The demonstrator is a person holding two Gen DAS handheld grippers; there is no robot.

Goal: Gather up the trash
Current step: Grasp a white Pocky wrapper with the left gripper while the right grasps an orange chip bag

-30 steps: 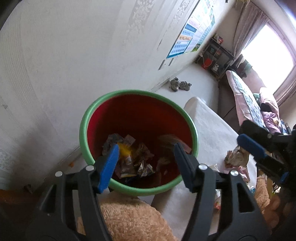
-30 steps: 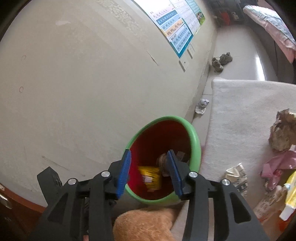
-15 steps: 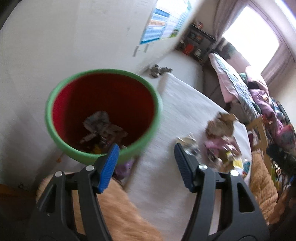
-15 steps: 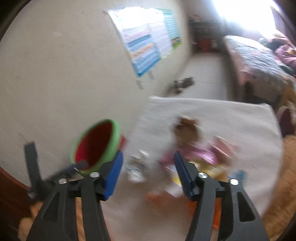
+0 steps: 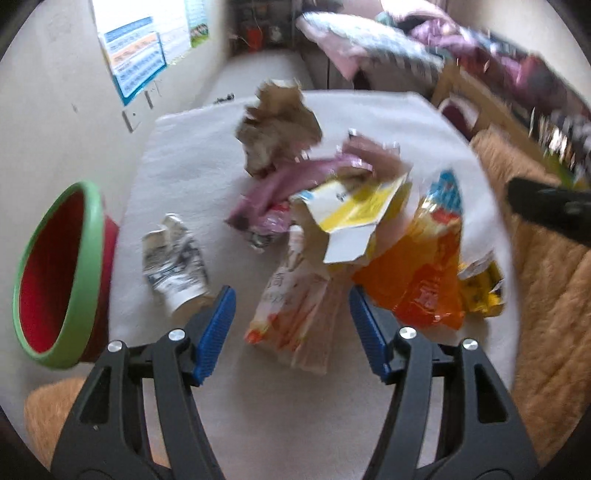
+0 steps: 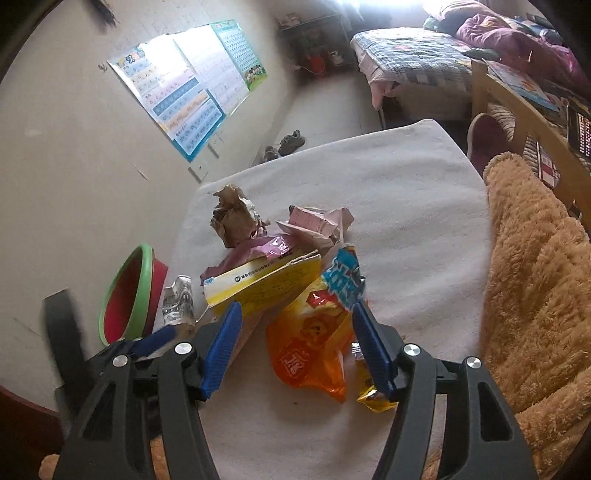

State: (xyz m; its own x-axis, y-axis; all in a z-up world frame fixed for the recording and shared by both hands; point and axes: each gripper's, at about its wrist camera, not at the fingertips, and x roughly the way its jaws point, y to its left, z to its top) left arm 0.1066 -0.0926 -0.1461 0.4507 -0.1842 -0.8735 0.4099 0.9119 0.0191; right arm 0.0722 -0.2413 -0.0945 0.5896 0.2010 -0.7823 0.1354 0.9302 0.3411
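Trash lies heaped on the white mat (image 6: 406, 206) just right of the green-rimmed bin (image 6: 127, 295): one orange snack bag (image 6: 314, 343), one yellow carton (image 6: 258, 288), one brown paper wad (image 6: 232, 218), one pale pouch (image 5: 295, 295), one crumpled white wrapper (image 5: 173, 262). Above the heap, the left gripper (image 5: 291, 332) is opening over the pouch and the right gripper (image 6: 295, 347) gapes over the orange bag, both empty. Slick overlapping film could slip free, or drag its neighbours along.

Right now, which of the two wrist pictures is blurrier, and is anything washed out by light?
Left wrist view: motion-smeared, worst toward the bed; the orange bag is soft. Right wrist view: sharper; print on the yellow carton shows, but the window is blown out white.
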